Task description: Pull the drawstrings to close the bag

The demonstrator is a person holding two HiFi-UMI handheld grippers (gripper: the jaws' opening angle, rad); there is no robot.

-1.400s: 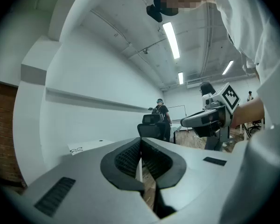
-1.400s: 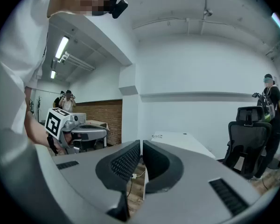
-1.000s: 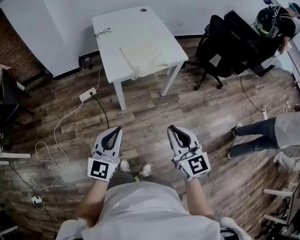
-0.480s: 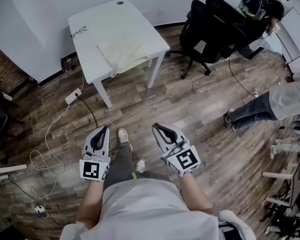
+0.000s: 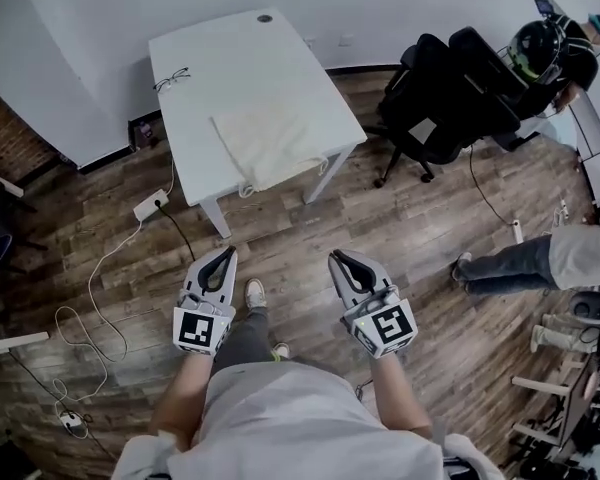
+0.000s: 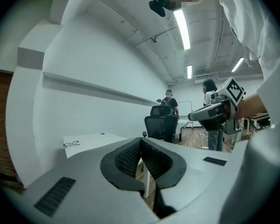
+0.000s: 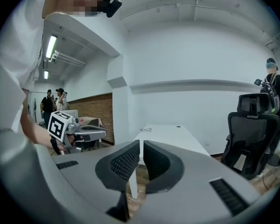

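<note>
1. The wooden floor (image 5: 410, 228) is spreading out on every side of the white table (image 5: 235, 63), which is standing against the wall.
2. The person (image 5: 290, 418) holding the tools is standing well short of the table's near edge and facing it. Both bare forearms (image 5: 185, 393) are reaching forward from the torso, roughly parallel, at about the same height.
3. Two black office chairs (image 5: 440, 108) are sitting to the right of the table, just beyond its right edge.
4. The cream bag (image 5: 268, 144) is lying flat on the table's near half, its lower end at the near edge. Its drawstrings (image 5: 246, 190) are hanging over that edge.
5. The left gripper (image 5: 223, 259) is hanging over the floor, well apart from the table, with its jaws pointing toward the near-left leg and its marker cube facing up. Its jaws are pressed fully together, with nothing between them.
6. The right gripper (image 5: 343, 260) is hanging level with the left one, pointing toward the table's near-right corner. Its jaws are clenched to a thin slit and gripping nothing.
7. A shoe (image 5: 253, 293) is showing between the two grippers, toe toward the table.
8. A power strip (image 5: 148, 205) is lying on the floor by the table's left side.
9. Glasses (image 5: 172, 76) are resting on the table's far-left part, well apart from the bag.
</note>
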